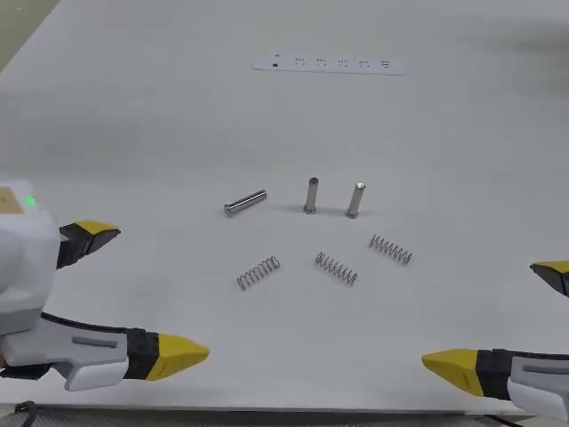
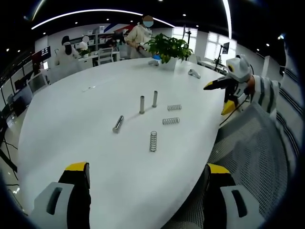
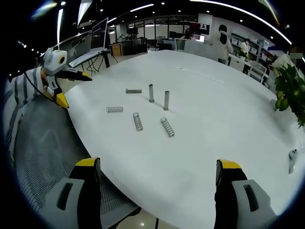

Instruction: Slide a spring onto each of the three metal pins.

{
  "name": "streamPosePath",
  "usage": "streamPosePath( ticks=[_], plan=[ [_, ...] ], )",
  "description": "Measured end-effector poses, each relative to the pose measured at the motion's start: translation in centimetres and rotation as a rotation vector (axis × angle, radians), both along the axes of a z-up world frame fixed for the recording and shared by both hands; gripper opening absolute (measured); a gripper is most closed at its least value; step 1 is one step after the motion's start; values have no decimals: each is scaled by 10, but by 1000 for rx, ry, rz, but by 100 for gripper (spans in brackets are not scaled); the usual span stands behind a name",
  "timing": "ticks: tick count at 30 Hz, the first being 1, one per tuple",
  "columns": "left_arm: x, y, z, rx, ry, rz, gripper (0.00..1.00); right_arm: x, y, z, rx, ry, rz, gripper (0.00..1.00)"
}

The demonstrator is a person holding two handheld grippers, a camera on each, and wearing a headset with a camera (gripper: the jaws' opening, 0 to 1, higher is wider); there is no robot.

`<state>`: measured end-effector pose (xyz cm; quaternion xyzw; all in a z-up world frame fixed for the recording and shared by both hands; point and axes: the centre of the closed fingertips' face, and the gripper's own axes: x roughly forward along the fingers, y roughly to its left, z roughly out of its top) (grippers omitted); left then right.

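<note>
- Yellow-tipped left gripper (image 1: pixel 160 294), lower left of the frame: jaws spread wide with nothing between them, well apart from the parts.
- Lying pin (image 1: pixel 245 203), left of centre: on its side on the white table (image 1: pixel 133 116), with no spring on it. A careless touch from a jaw would likely set it rolling.
- Left spring (image 1: pixel 259 272), just below that pin: loose and flat. Pinched off-centre, it could squirt out of the jaws.
- Mid pin (image 1: pixel 311 195), centre: upright and bare. A spring pushed on at an angle could tip it over.
- Mid spring (image 1: pixel 336 268), below the two standing pins: loose. Squeezed too hard, it may buckle and catch on a pin's head.
- Right pin (image 1: pixel 356 199), near the mid pin: upright and bare. With the two so close, a jaw reaching for one could knock down the other.
- Right spring (image 1: pixel 390 249), right of centre: loose and free to roll if brushed.
- Right gripper (image 1: pixel 478 313), lower right: jaws wide open and empty, well apart from the parts.
</note>
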<state>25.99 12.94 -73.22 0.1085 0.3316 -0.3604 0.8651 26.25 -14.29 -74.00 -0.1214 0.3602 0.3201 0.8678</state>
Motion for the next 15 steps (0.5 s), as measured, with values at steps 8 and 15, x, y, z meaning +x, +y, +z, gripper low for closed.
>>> streamPosePath(
  ticks=[8, 15],
  plan=[
    [9, -6, -1, -10, 2, -21, 98, 1, -2, -1, -10, 3, -6, 100],
    [20, -13, 2, -15, -11, -41, 98, 1, -2, 0, -15, 2, -8, 99]
  ],
)
